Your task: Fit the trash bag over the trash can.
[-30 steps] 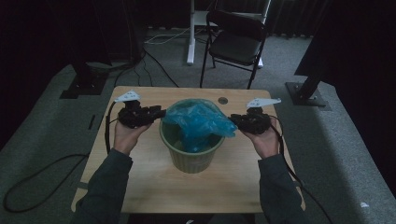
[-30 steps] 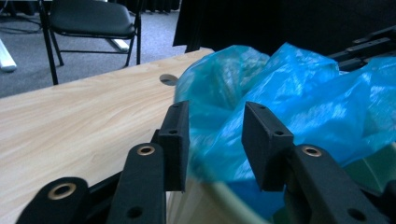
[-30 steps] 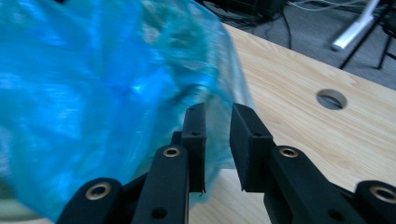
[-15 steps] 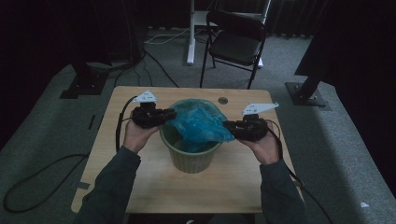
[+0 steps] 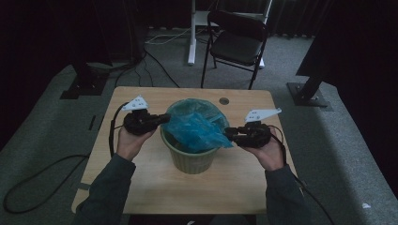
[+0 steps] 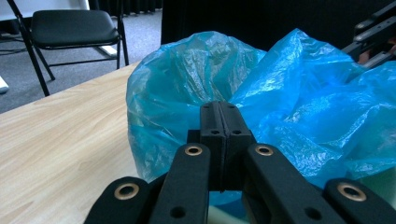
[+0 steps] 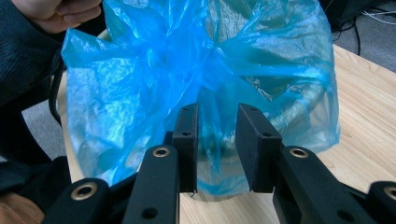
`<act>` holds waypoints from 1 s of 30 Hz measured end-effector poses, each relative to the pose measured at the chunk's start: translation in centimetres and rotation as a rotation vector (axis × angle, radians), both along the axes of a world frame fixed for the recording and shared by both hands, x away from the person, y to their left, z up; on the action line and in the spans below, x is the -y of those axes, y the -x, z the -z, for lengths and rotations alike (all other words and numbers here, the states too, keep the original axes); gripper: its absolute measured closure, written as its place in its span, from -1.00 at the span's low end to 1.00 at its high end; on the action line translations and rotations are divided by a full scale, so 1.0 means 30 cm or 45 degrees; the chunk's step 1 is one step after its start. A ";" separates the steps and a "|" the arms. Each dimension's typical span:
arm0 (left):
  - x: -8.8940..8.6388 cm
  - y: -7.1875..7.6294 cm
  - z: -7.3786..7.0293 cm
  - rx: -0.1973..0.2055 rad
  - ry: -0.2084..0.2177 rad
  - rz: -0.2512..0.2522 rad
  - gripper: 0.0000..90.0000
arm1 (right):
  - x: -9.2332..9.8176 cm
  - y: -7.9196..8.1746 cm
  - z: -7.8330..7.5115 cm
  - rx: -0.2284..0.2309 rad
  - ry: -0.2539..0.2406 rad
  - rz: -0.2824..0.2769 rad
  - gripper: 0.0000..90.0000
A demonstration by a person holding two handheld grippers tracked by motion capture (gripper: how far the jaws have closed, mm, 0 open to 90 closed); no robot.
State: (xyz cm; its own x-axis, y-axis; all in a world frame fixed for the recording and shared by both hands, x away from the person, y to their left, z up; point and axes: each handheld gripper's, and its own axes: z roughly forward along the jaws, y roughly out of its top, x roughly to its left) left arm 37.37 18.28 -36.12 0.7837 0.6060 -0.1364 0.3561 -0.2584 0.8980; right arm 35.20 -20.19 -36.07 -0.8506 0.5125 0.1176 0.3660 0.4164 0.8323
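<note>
A blue plastic bag (image 5: 197, 129) sits in a green bin (image 5: 192, 161) at the middle of the wooden table (image 5: 211, 197). My left gripper (image 5: 164, 118) is at the bag's left edge, above the rim. Its jaws are pressed flat together (image 6: 219, 116) against the bag (image 6: 303, 93). My right gripper (image 5: 228, 133) is at the right edge, where a corner of the bag hangs out over the rim. Its jaws stand a little apart (image 7: 217, 121), with a fold of the bag (image 7: 140, 70) hanging between them.
A black folding chair (image 5: 234, 44) stands on the floor beyond the table's far edge. A small round hole (image 5: 224, 101) marks the tabletop behind the bin. Cables (image 5: 42, 173) trail over the floor at the left. The other hand (image 7: 56, 14) shows in the right gripper view.
My right gripper has moved toward the near edge, and the bag's right corner has come with it. My left gripper has shifted slightly right along the bin's rim.
</note>
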 end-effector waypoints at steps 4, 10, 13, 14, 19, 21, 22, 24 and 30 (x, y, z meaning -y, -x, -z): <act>-0.023 0.028 0.009 0.004 0.026 -0.009 0.99 | 0.000 0.008 0.006 0.000 -0.006 -0.021 0.51; -0.056 0.059 0.029 -0.001 0.038 -0.029 0.99 | -0.005 0.023 0.008 0.015 0.039 -0.019 0.56; -0.073 0.069 0.040 -0.009 0.048 -0.037 0.99 | -0.007 0.030 0.008 0.022 0.057 -0.009 0.69; -0.079 0.073 0.043 -0.010 0.048 -0.041 0.99 | -0.007 0.031 0.009 0.025 0.059 -0.007 0.73; -0.108 0.094 0.062 -0.025 0.063 -0.049 0.99 | -0.008 0.039 0.012 0.038 0.065 -0.008 0.98; -0.118 0.102 0.071 -0.028 0.059 -0.049 0.99 | -0.009 0.043 0.014 0.040 0.066 -0.007 1.00; -0.122 0.106 0.076 -0.029 0.057 -0.053 0.99 | -0.009 0.044 0.015 0.041 0.068 -0.008 1.00; -0.126 0.112 0.090 -0.040 0.047 -0.047 0.99 | -0.008 0.050 0.019 0.042 0.076 -0.003 1.00; -0.126 0.115 0.132 -0.081 -0.009 -0.038 0.99 | -0.002 0.059 0.035 0.022 0.098 -0.004 1.00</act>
State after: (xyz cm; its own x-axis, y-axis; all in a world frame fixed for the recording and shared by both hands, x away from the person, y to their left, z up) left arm 33.91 22.05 -40.08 0.7552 0.6299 -0.1812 0.4200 -0.2529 0.8716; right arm 33.43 -20.14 -37.11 -0.8539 0.5166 0.0633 0.3502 0.4803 0.8041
